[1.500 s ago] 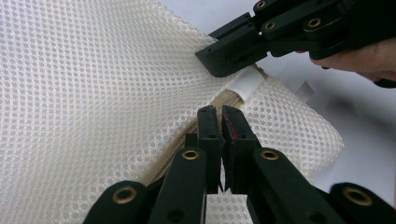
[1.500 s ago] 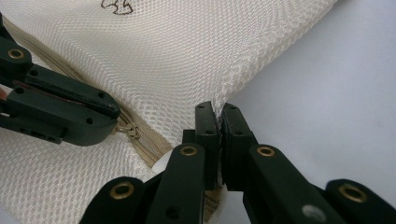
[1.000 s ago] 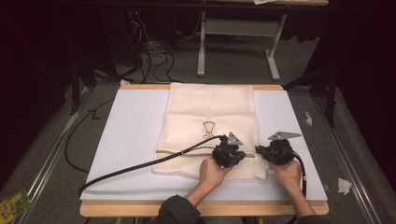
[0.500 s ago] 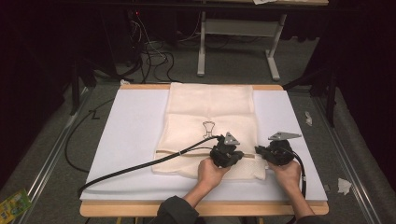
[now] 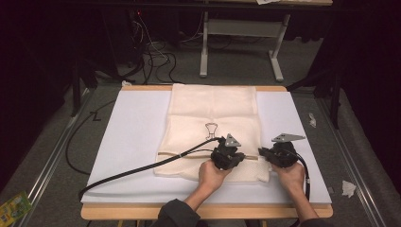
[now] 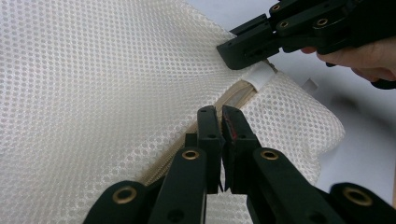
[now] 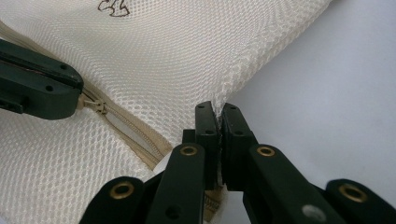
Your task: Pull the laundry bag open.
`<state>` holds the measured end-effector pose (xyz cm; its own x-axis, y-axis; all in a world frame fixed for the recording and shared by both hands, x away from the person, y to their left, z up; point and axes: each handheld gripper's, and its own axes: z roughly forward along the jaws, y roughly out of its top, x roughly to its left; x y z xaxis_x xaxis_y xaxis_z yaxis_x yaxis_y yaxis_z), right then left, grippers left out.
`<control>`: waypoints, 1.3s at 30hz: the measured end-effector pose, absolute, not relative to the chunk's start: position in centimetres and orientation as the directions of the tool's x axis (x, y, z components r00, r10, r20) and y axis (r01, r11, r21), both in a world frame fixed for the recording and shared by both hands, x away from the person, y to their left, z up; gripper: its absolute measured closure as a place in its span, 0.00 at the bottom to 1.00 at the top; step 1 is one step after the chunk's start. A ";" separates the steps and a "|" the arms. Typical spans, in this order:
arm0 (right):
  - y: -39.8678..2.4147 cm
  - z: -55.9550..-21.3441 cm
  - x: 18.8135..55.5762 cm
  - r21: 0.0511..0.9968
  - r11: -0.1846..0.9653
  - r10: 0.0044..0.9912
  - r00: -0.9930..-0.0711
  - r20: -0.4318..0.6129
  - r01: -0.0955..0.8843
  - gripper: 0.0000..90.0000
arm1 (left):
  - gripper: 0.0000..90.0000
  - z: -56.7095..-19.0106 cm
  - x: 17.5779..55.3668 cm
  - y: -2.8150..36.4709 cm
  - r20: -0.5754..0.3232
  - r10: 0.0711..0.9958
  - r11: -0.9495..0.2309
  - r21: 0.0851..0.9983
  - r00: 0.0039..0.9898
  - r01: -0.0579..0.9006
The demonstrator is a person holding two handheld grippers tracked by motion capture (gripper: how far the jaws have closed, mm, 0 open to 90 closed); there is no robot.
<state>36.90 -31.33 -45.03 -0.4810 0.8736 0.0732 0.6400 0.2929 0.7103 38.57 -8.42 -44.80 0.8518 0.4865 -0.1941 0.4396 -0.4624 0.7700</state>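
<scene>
One cream-white mesh laundry bag [image 5: 213,127] lies flat on the white board [image 5: 132,137], its far edge at the board's far edge, its near edge close to the person's two hands. One beige zipper [image 6: 236,100] crosses the bag near its near end. One small dark outline drawing [image 5: 211,129] is printed on the bag, farther from the person than the zipper.

Left gripper [image 6: 220,114]: the two black jaws are pressed together over the zipper line. In the right gripper view the same jaws come in from the left and their tips meet the zipper's metal slider [image 7: 99,107]; whether the pull tab sits between them cannot be told. One black cable [image 5: 142,168] runs from this gripper across the bag and off the board's left side.

Right gripper [image 7: 217,112]: the two jaws are pressed together, pinching the bag's right side edge just beside the zipper's end. In the left gripper view a white tab [image 6: 260,75] sits at that zipper end, just under this gripper's tips.

The board rests on one wooden table [image 5: 302,210]. On the grey floor [image 5: 56,161] to the right of the table lie two white paper scraps [image 5: 348,188]; to the left of it, one green packet [image 5: 13,207].
</scene>
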 end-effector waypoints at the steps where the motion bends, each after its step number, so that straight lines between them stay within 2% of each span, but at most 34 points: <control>1: -31.4 -45.1 36.9 0.712 0.293 0.873 -0.483 0.075 0.639 0.98 | 0.96 -44.8 38.6 -8.4 -0.191 0.486 -0.464 0.771 0.853 0.436; 29: -31.3 -45.2 36.9 0.710 0.297 0.874 -0.482 0.069 0.639 0.98 | 0.96 -44.3 38.4 -6.2 -0.192 0.501 -0.438 0.784 0.844 0.439; 39: -31.2 -45.2 36.9 0.709 0.296 0.874 -0.481 0.070 0.640 0.98 | 0.96 -43.9 38.1 -5.6 -0.167 0.500 -0.445 0.792 0.850 0.418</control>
<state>36.87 -31.21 -45.17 -0.4810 0.8740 0.0695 0.6397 0.2956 0.7095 38.06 -5.58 -43.88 0.8495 0.5003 -0.1672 0.4178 -0.4446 0.7923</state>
